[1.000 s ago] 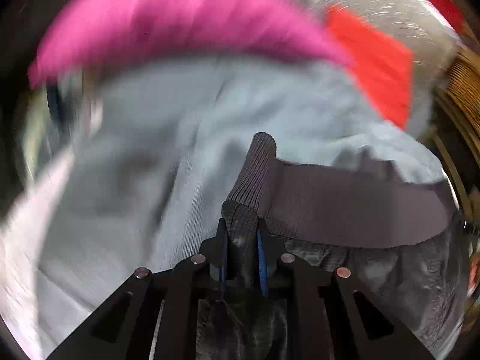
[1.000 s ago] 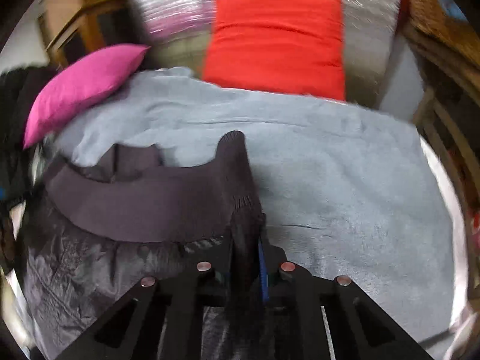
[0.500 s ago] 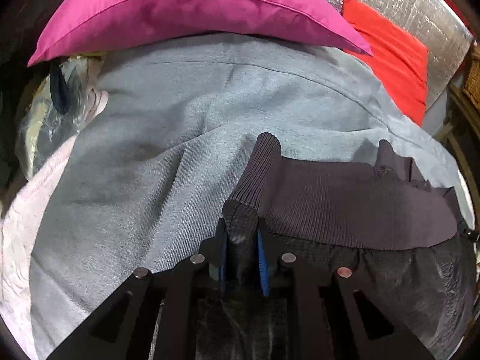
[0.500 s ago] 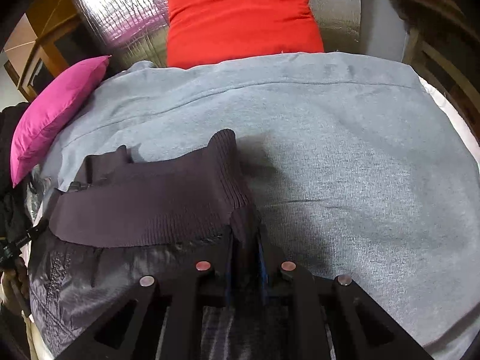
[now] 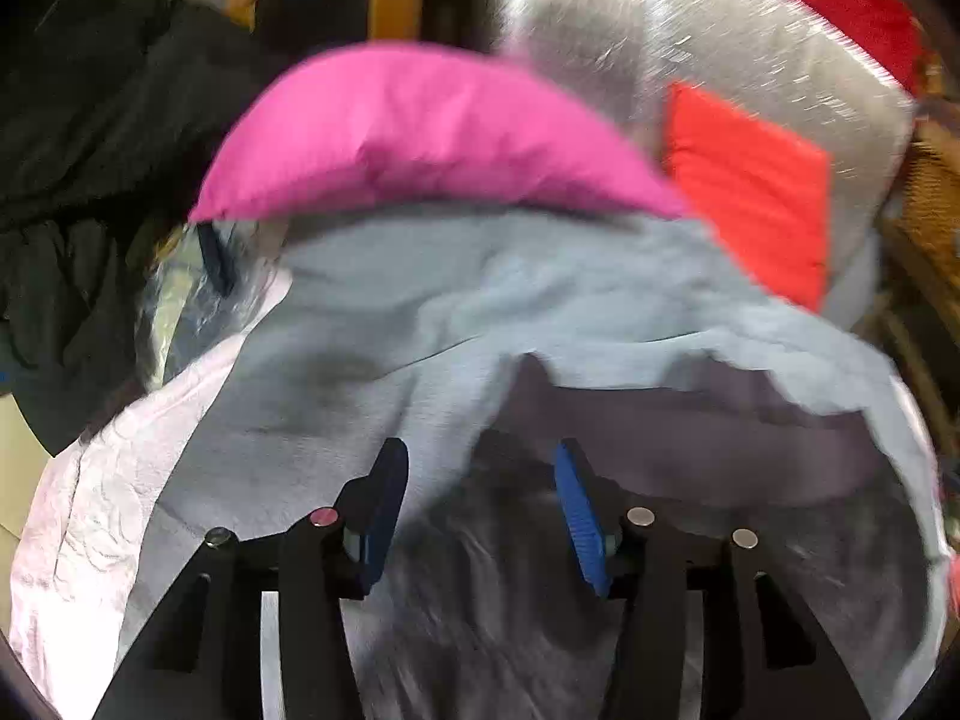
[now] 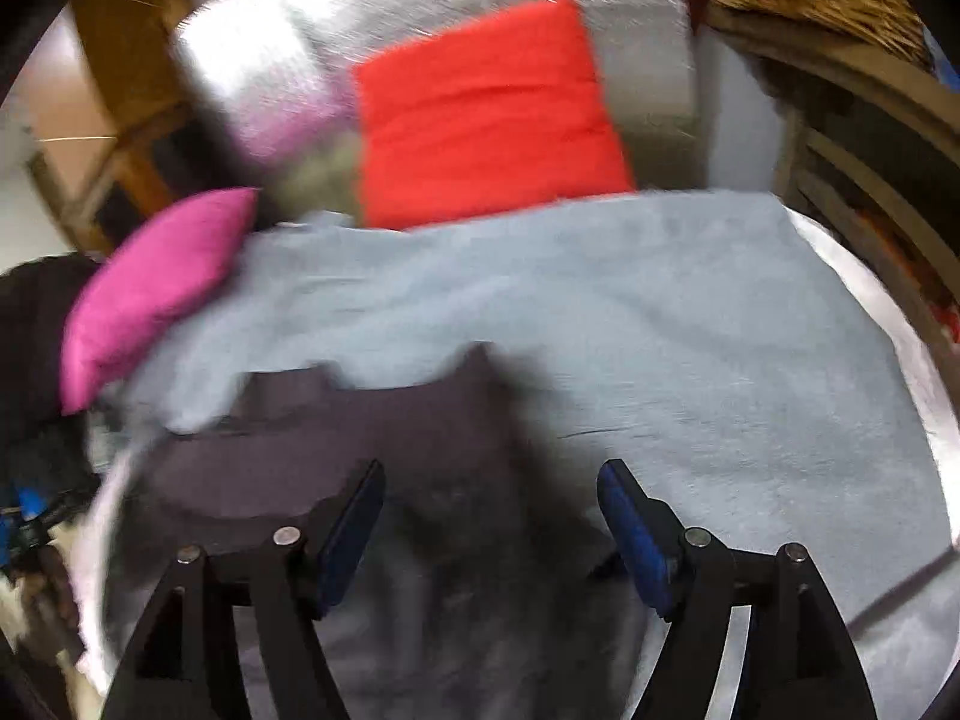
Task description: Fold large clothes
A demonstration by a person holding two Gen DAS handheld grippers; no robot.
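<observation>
A dark jacket with a ribbed purple-grey hem (image 5: 678, 438) lies on a light blue-grey blanket (image 5: 480, 312). My left gripper (image 5: 480, 480) is open, its blue pads (image 5: 576, 510) apart over the jacket's left corner, holding nothing. In the right wrist view the same ribbed hem (image 6: 360, 438) lies flat on the blanket (image 6: 690, 330). My right gripper (image 6: 489, 504) is open above the jacket's right corner, blue pads (image 6: 630, 522) wide apart. Both views are motion-blurred.
A pink pillow (image 5: 420, 138) and a red cushion (image 5: 750, 198) lie at the blanket's far edge against a silver foil backing (image 5: 690, 30). Dark clothes (image 5: 90, 150) pile at the left. A wooden, wicker chair (image 6: 840, 90) stands at the right. A pale quilt (image 5: 120, 480) lies at the left.
Both grippers have opened and let go of the jacket's hem corners, which now lie on the blanket. Both grippers have lifted and pulled back.
</observation>
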